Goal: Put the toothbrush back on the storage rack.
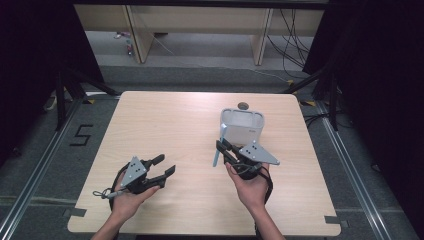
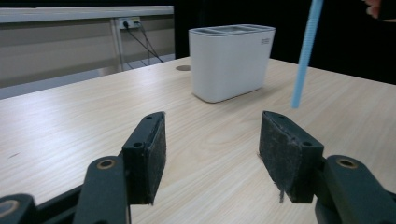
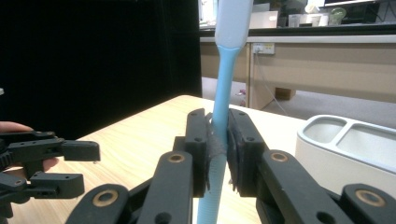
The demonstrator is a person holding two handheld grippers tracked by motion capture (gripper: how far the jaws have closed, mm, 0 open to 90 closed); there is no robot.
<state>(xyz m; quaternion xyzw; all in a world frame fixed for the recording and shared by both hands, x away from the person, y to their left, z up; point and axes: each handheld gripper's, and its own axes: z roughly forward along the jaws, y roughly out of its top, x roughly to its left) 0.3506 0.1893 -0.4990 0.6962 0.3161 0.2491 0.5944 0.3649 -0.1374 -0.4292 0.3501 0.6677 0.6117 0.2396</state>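
Note:
My right gripper (image 1: pixel 220 145) (image 3: pixel 218 140) is shut on the handle of a light-blue toothbrush (image 1: pixel 217 157) (image 3: pixel 226 79), held upright just above the table, with its pale wider end up. Just behind and right of it stands a white two-compartment holder (image 1: pixel 242 127) (image 3: pixel 350 140) (image 2: pixel 231 60); the compartments I can see into hold nothing. My left gripper (image 1: pixel 167 165) (image 2: pixel 212 135) is open at the front left, low over the table, with nothing between its pads. It also appears in the right gripper view (image 3: pixel 86 168). The toothbrush's handle (image 2: pixel 306 51) hangs at the upper right of the left gripper view.
The light wooden table (image 1: pixel 165 115) has a small round grommet (image 1: pixel 243 105) at its back edge behind the holder. Black curtains flank both sides. Desks and cables stand on the floor beyond the table.

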